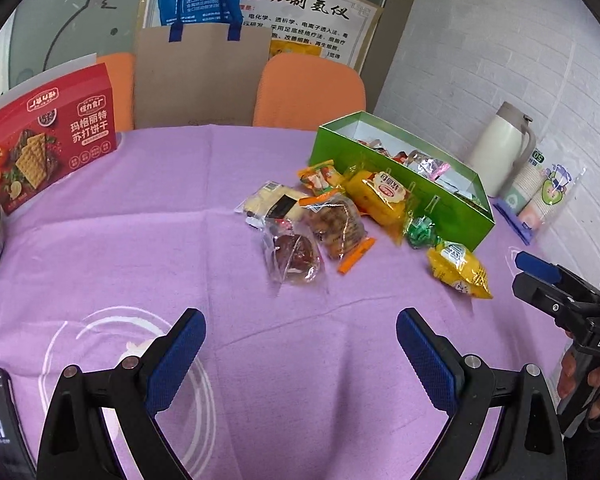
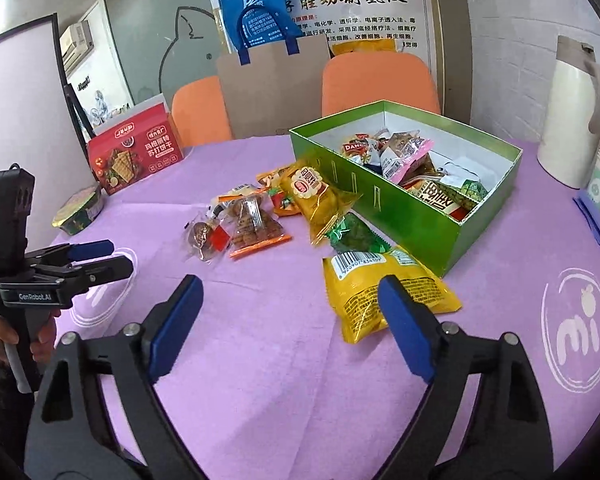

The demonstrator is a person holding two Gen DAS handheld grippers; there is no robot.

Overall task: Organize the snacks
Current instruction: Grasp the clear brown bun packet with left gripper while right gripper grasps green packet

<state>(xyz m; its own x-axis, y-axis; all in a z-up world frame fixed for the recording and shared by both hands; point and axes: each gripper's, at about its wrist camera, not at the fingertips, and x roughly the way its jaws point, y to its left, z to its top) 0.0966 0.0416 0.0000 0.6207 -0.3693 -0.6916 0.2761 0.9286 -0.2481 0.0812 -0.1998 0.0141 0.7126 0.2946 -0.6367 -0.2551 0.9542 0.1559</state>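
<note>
1. While both tools hover above the purple tablecloth (image 2: pixel 260 340), the right gripper (image 2: pixel 290 312) has its jaws spread wide and grasps nothing; its right pad (image 2: pixel 404 328) overlaps the near edge of the yellow packet (image 2: pixel 364 296) in the right wrist view, though contact cannot be confirmed.
2. The left gripper (image 1: pixel 300 344) is likewise spread apart and empty, well short of the snack pile.
3. From the right gripper, the yellow packet lies at about 1 o'clock, just beside the near corner of the green box (image 2: pixel 412 216). A green wrapped candy (image 2: pixel 354 236) sits between packet and box wall.
4. Further out, at 11 to 12 o'clock, loose snacks remain on the cloth: a long yellow cake pack (image 2: pixel 320 196), a clear bag of brown biscuits (image 2: pixel 252 220) and a dark pastry (image 2: pixel 202 236).
5. Judgement: the step in hand is picking the yellow packet for the box, which already holds several snacks.
6. Recommendation: shift toward 1 o'clock to centre the packet between the pads, close across its narrow width, lift clear of the box wall, and release over open space inside.
</note>
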